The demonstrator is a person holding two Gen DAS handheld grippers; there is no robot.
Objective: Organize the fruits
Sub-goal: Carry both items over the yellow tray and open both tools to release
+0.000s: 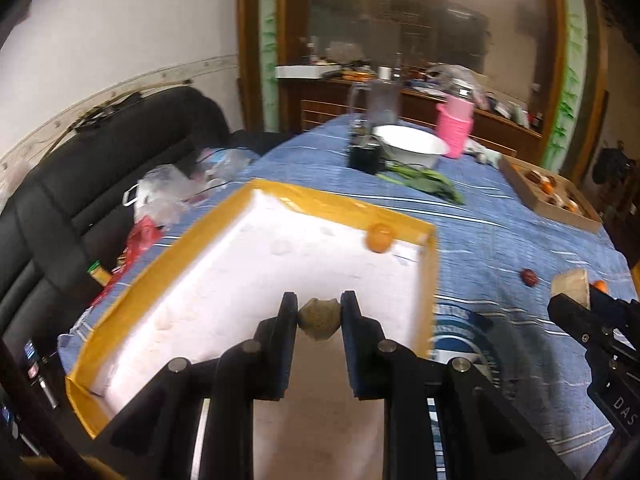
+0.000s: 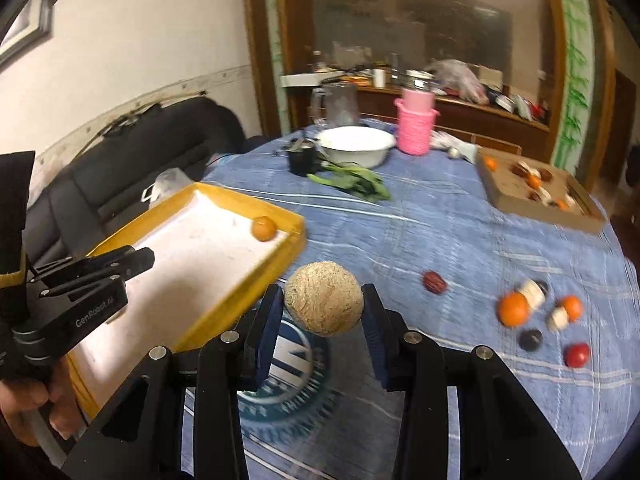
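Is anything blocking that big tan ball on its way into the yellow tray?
Nothing visible. The right gripper holds the ball above the cloth, just outside the tray. Only the tray's low wall lies between, and the ball looks higher than it.

A blue striped cloth covers the table. At its far end stands a white bowl, with a pink knitted basket just to its right and a clear jug behind it. Leafy greens lie in front of the bowl, beside a small black cup. A black sofa runs along the left wall, with plastic bags on it.
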